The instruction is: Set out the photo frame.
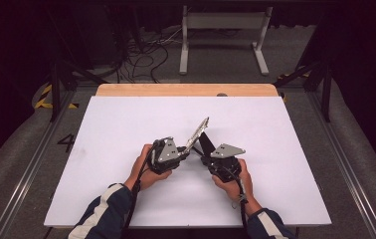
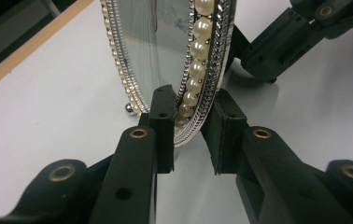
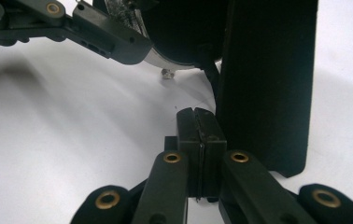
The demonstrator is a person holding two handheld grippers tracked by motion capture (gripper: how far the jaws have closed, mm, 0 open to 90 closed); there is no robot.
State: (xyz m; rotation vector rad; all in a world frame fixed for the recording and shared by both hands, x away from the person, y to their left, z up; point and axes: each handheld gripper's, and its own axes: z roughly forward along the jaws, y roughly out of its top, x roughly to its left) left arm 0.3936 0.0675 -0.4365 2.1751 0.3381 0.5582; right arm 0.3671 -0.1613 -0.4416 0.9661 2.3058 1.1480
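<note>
A: Where is the frame?

B: The picture frame (image 1: pixel 198 132) stands tilted near the middle of the white table (image 1: pixel 126 124), between the two grippers. In the left gripper view it is an oval of glass with a silver rim and a row of pearls (image 2: pixel 198 60), and a small ball foot (image 2: pixel 129 108) rests on the table.

A: What is the left gripper doing?

B: The left gripper (image 2: pixel 191 135) has the lower edge of the frame between its jaws. One jaw lies against the glass side; the other stands just off the rim, so the jaws are parted and not clamped on it.

A: And the right one?

B: In its own view the right gripper (image 3: pixel 198 126) has its jaws pressed flat together, with nothing between them. It sits just beside the black back stand (image 3: pixel 265 84) of the frame, low over the table.

A: And from above?

B: Both hands hold their grippers close together, the left hand (image 1: pixel 143 169) to the left of the frame and the right hand (image 1: pixel 233 181) just behind it.
</note>
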